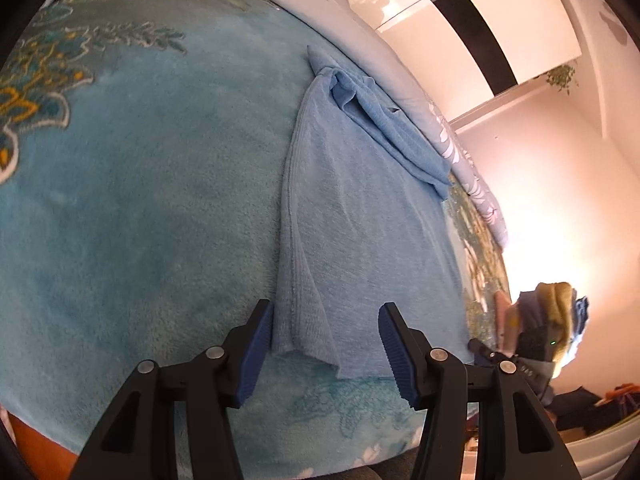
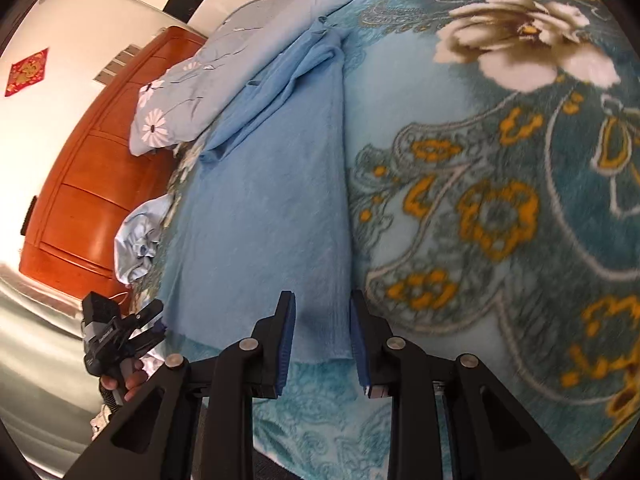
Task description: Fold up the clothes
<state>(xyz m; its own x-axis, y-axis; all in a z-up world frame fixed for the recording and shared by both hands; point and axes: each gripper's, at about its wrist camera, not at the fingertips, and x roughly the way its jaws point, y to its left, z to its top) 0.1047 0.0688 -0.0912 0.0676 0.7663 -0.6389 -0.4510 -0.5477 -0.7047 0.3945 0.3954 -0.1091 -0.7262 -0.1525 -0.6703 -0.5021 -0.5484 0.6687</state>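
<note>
A light blue garment lies lengthwise on the teal floral blanket, with a bunched sleeve part at its far end. My left gripper is open, its jaws straddling the garment's near left corner, just above the cloth. In the right wrist view the same garment runs away from me. My right gripper is open, narrower, over the garment's near right corner. The left gripper also shows in the right wrist view, and the right gripper in the left wrist view.
A pale floral duvet lies along the far side of the bed. A folded pillow or duvet end sits by an orange wooden cabinet. White wardrobe doors stand behind. Piled clothes sit beyond the bed's edge.
</note>
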